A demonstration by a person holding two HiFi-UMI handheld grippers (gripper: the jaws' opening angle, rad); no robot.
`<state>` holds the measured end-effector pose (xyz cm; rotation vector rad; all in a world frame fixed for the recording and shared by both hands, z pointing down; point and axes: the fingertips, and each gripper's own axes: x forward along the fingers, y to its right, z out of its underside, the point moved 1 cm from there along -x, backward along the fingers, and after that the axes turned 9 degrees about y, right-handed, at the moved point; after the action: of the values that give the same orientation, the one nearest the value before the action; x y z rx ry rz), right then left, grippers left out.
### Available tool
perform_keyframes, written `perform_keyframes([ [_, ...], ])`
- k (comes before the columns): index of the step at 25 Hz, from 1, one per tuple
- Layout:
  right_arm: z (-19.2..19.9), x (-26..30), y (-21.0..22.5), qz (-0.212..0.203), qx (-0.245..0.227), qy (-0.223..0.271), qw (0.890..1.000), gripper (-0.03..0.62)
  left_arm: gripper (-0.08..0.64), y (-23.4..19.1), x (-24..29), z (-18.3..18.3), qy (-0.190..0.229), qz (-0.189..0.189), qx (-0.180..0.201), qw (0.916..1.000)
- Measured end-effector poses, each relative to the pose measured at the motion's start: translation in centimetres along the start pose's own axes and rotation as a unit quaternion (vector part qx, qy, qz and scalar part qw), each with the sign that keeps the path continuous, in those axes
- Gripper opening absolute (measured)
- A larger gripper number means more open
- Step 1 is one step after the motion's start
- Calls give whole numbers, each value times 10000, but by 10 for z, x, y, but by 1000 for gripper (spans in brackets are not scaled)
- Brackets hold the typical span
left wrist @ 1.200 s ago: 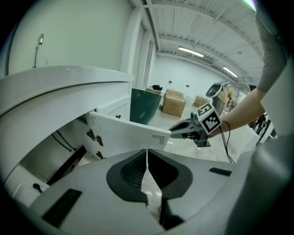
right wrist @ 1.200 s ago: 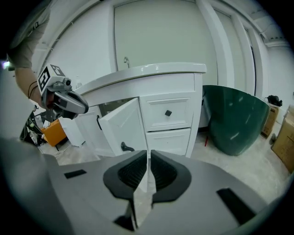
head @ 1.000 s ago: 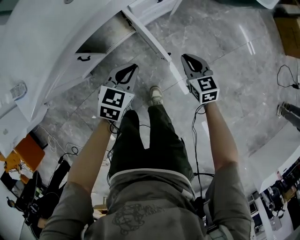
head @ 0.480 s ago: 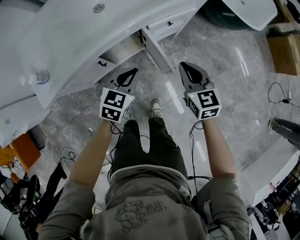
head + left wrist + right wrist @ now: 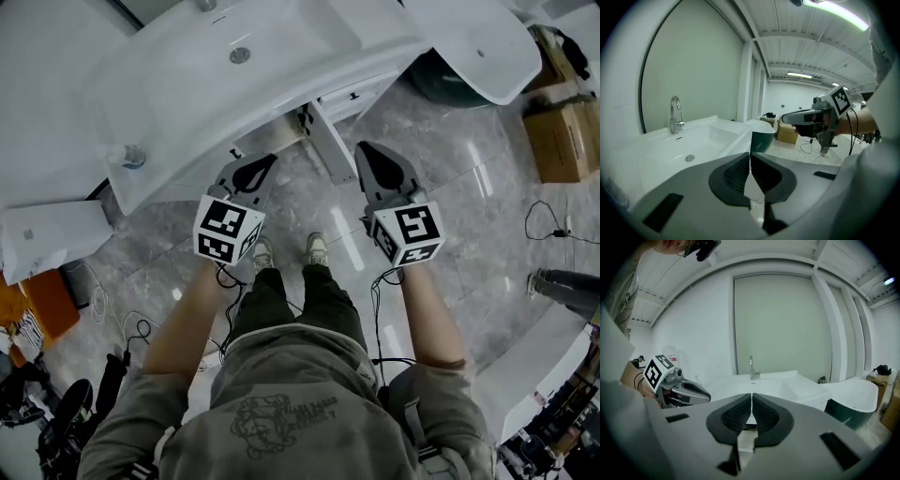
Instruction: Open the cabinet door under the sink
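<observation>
The white sink with its chrome faucet tops the vanity cabinet. Below it, one white cabinet door stands swung out toward me, seen edge on, with a dark opening beside it. My left gripper is shut and empty, held in the air in front of the sink's near rim. My right gripper is shut and empty too, just right of the open door's edge. Neither touches the cabinet. From each gripper view the other gripper shows: the right gripper and the left gripper.
A white bathtub with a dark green outside stands right of the vanity. A cardboard box and cables lie on the marble floor at right. My feet stand close to the cabinet. An orange object lies at left.
The head view has risen and pulled back, so the sink top now shows. Both grippers have come up away from the cabinet door, still shut.
</observation>
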<state>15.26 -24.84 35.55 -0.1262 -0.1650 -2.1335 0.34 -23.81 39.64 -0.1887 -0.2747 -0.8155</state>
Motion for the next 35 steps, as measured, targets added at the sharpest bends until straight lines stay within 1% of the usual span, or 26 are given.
perform_keyframes([
  [2, -22, 2, -12, -12, -89, 20, 10000, 32, 25, -4, -11, -19, 142, -34, -63, 9999],
  [4, -48, 4, -25, -36, -280, 58, 9996, 32, 25, -8, -23, -39, 288, -35, -32, 9996],
  [6, -75, 6, -41, -109, -416, 194, 9989, 32, 25, -12, -36, -58, 456, -44, 39, 9989],
  [8, -103, 8, -57, -232, -449, 389, 9980, 32, 25, -17, -49, -77, 617, -91, 113, 9980],
  [10, -130, 8, -71, -364, -489, 603, 9963, 32, 25, -22, -63, -96, 753, -176, 323, 9965],
  [12, -156, 5, -85, -470, -526, 838, 9940, 32, 25, -25, -79, -114, 852, -250, 668, 9938],
  [16, -201, -4, -112, -646, -519, 1281, 9883, 32, 25, -32, -115, -146, 1083, -355, 933, 9891],
  [18, -217, -9, -122, -712, -629, 1402, 9856, 32, 25, -33, -131, -162, 1166, -439, 1174, 9852],
  [21, -237, -20, -136, -830, -685, 1533, 9823, 32, 25, -29, -157, -183, 1377, -489, 1302, 9807],
  [24, -256, -28, -155, -1033, -655, 1769, 9766, 32, 25, -24, -181, -198, 1449, -616, 1707, 9727],
  [25, -261, -31, -162, -1099, -634, 1838, 9747, 32, 25, -23, -188, -202, 1485, -644, 1780, 9706],
  [26, -265, -33, -167, -1141, -611, 1876, 9737, 32, 25, -22, -195, -204, 1534, -653, 1747, 9704],
  [29, -269, -37, -171, -1152, -591, 1856, 9741, 32, 25, -23, -209, -207, 1591, -683, 1505, 9733],
  [32, -265, -40, -170, -1109, -702, 1715, 9764, 32, 25, -26, -217, -209, 1614, -753, 1520, 9722],
  [35, -264, -41, -181, -1206, -734, 1718, 9750, 32, 25, -25, -225, -208, 1650, -788, 1496, 9717],
])
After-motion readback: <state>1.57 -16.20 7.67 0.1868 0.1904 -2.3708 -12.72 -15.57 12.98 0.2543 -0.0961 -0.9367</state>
